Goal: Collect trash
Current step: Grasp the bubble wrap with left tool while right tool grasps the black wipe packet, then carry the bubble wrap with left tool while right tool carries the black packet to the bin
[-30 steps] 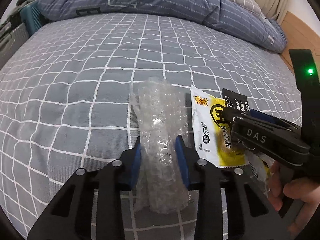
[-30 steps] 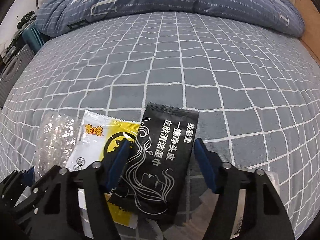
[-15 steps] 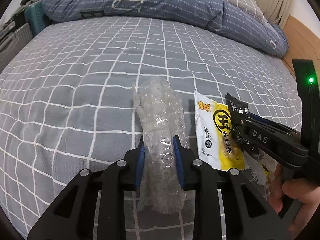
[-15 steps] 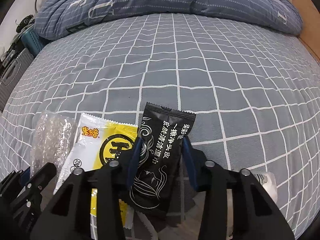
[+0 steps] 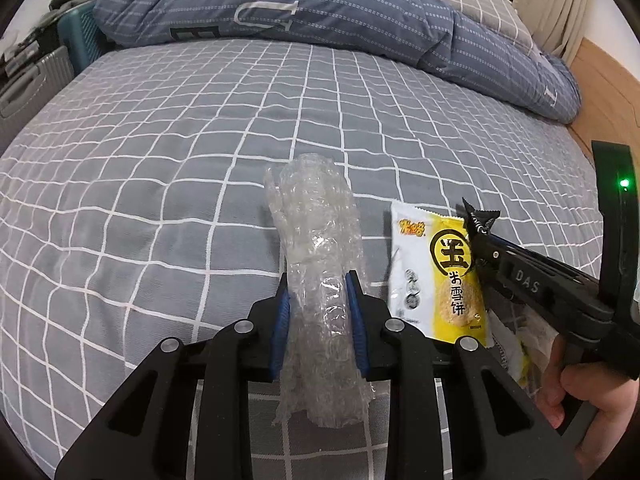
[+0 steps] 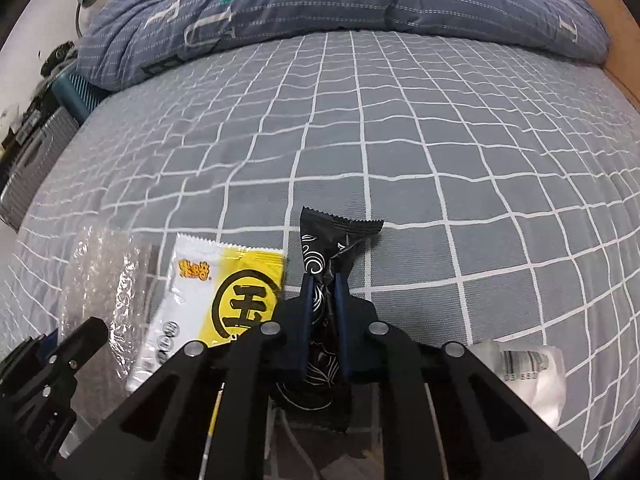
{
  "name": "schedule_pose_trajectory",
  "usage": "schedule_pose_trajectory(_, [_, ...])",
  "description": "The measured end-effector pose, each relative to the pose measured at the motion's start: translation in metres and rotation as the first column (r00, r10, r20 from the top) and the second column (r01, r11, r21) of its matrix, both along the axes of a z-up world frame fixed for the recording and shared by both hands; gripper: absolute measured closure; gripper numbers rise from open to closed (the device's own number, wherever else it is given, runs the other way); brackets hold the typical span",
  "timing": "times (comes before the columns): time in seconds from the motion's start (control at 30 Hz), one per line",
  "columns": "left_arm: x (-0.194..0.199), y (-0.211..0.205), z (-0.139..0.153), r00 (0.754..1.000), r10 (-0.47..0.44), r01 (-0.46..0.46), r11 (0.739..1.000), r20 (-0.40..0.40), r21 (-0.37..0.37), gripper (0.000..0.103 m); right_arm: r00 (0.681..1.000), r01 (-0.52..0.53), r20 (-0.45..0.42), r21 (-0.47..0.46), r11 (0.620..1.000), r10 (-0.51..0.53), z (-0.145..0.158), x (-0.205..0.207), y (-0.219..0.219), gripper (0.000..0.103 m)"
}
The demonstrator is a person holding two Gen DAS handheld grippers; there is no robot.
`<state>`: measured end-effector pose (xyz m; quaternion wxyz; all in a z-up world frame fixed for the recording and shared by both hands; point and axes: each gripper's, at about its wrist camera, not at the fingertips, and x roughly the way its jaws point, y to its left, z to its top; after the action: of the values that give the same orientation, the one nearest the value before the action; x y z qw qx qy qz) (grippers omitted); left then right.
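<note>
left gripper [image 5: 318, 300] jaws clamped on bubble wrap roll [image 5: 316, 264], light, squashy. right gripper [image 6: 322, 304] jaws just closing, now pinching black sachet [image 6: 328, 248] mid-body; thin, crinkly, slippery. both on bed [image 5: 160, 140].

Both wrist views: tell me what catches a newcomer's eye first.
The right gripper has pinched the black wrapper into a crumpled twist at the near edge of the checked bedsheet. Beside it the left gripper squeezes a clear bubble wrap roll, with a bright yellow snack packet lying flat between them.
</note>
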<state>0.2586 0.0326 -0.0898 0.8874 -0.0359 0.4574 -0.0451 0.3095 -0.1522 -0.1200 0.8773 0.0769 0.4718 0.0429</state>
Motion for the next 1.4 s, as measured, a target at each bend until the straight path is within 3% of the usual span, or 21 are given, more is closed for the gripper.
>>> schedule_pose_trajectory(0.67, [-0.023,-0.001,0.036,0.998,0.023,-0.023,1.000,0.066,-0.005,0.078,0.991,-0.020,0.128,-0.058,0.998,0.027,0.069,-0.044,-0.005,0.092])
schedule_pose_trajectory(1.1, [-0.068,-0.010,0.085,0.988,0.018,-0.022,1.000,0.153,0.022,0.078,0.978,-0.019,0.206,-0.104,0.994,0.040,0.112,-0.102,-0.012,0.091])
schedule_pose_trajectory(1.4, [-0.106,-0.015,0.099,0.986,0.009,-0.012,1.000,0.164,0.012,0.078,0.968,-0.027,0.243,-0.123,0.992,0.057,0.136,-0.142,-0.014,0.091])
